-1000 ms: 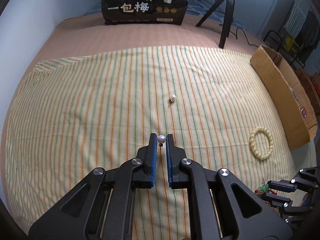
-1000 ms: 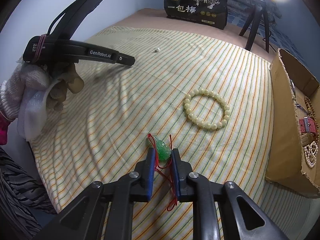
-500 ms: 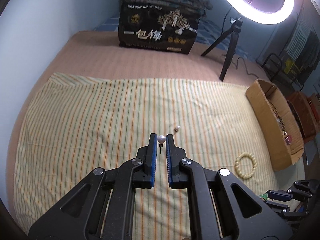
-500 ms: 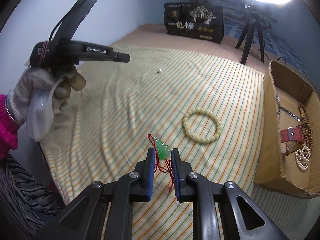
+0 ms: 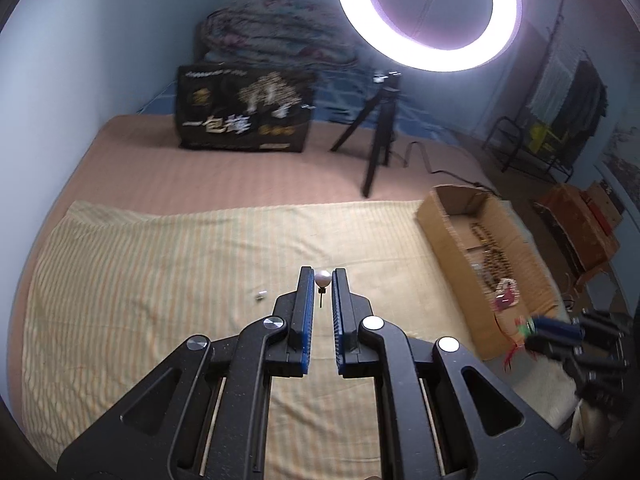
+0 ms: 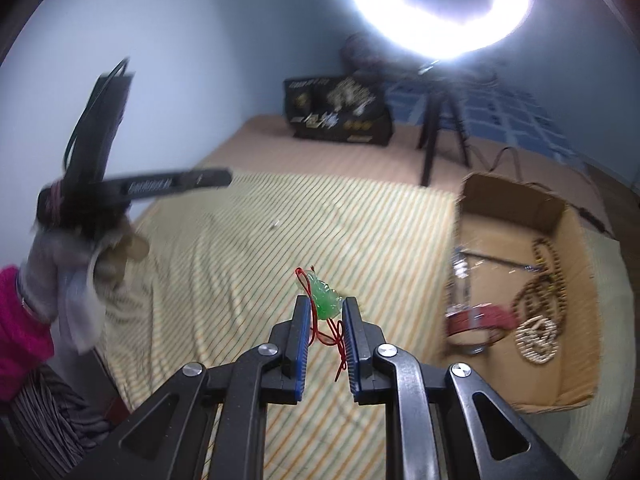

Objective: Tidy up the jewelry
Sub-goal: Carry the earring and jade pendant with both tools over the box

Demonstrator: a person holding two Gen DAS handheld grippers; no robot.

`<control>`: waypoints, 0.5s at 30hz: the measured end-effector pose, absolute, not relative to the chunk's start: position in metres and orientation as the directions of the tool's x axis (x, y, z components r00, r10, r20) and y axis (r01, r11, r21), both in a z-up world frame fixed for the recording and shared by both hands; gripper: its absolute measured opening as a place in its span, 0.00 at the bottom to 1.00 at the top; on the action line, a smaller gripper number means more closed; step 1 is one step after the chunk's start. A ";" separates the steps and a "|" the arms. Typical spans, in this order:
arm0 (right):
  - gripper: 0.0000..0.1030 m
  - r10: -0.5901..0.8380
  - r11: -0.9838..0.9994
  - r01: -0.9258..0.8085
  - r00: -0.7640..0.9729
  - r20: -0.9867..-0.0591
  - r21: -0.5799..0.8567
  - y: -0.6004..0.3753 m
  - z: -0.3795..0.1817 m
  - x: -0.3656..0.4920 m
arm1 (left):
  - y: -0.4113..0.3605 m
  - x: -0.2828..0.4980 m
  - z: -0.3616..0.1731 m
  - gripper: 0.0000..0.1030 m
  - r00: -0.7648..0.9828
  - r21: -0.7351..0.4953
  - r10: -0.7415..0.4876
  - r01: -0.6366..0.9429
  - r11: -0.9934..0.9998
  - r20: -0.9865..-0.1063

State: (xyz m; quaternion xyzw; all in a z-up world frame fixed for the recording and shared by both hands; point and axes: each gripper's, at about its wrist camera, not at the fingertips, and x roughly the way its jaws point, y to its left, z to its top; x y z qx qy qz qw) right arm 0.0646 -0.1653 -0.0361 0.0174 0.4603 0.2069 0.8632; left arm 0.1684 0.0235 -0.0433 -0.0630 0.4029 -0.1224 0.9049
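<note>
My left gripper (image 5: 322, 276) is shut on a pearl stud earring (image 5: 322, 279), held well above the striped cloth (image 5: 160, 264); its pin hangs down between the fingers. A second small earring (image 5: 261, 294) lies on the cloth below and to the left. My right gripper (image 6: 325, 304) is shut on a green jade pendant (image 6: 327, 300) whose red cord (image 6: 334, 334) dangles between the fingers. The cardboard box (image 6: 516, 188) sits to the right, with beaded necklaces (image 6: 544, 280) and a red strap inside. The left gripper (image 6: 176, 184) also shows blurred at the left of the right wrist view.
A black printed box (image 5: 244, 120) and a folded blanket stand at the back of the bed. A ring light (image 5: 428, 12) on a tripod (image 5: 376, 140) stands behind the cardboard box (image 5: 452, 224). A gloved hand (image 6: 72, 264) with a pink sleeve holds the left gripper.
Both grippers have risen away from the cloth and tilted up, each keeping its piece. The bead bracelet has dropped out of both views; the cardboard box now lies closer ahead.
</note>
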 end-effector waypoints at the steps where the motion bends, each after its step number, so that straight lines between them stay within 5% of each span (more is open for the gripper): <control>1: 0.14 0.366 0.920 -0.321 0.508 -0.780 0.222 -0.174 -0.032 0.068 | 0.018 0.167 -0.041 0.07 0.647 -0.216 -0.282 0.181 0.959 -0.709; 15: 0.14 0.289 0.956 -0.143 0.596 -0.749 0.255 -0.259 -0.011 0.099 | -0.066 0.157 -0.022 0.07 0.630 -0.238 -0.395 0.322 0.916 -0.668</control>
